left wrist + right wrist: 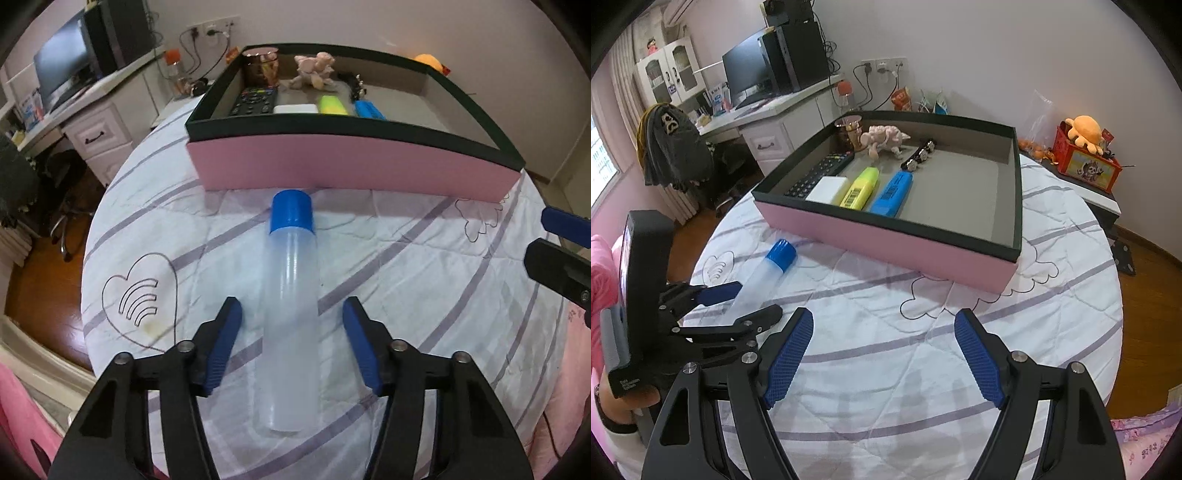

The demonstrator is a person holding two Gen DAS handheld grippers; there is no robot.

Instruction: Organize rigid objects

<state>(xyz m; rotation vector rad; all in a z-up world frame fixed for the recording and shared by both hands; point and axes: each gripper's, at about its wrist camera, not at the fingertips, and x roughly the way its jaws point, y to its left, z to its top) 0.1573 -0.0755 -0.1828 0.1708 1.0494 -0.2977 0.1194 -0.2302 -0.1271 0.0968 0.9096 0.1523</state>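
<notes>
A clear plastic bottle (291,258) with a blue cap lies on the white quilt, its cap toward the pink box (332,166). My left gripper (291,306) straddles the bottle's body; a gap shows on each side between pad and bottle, so it is open. In the right wrist view the same bottle (764,273) lies between the left gripper's fingers (759,299). My right gripper (884,315) stands open and empty over bare quilt in front of the box (886,236). The box holds a remote (820,171), white block (827,194), yellow marker (860,186), blue marker (892,192), pink toy (882,142) and jar (849,133).
The right half of the box floor (967,192) is bare. A desk (768,107) with a monitor and a draped chair (672,147) stand to the left past the bed's edge. A red box with an orange plush (1082,147) sits at the back right.
</notes>
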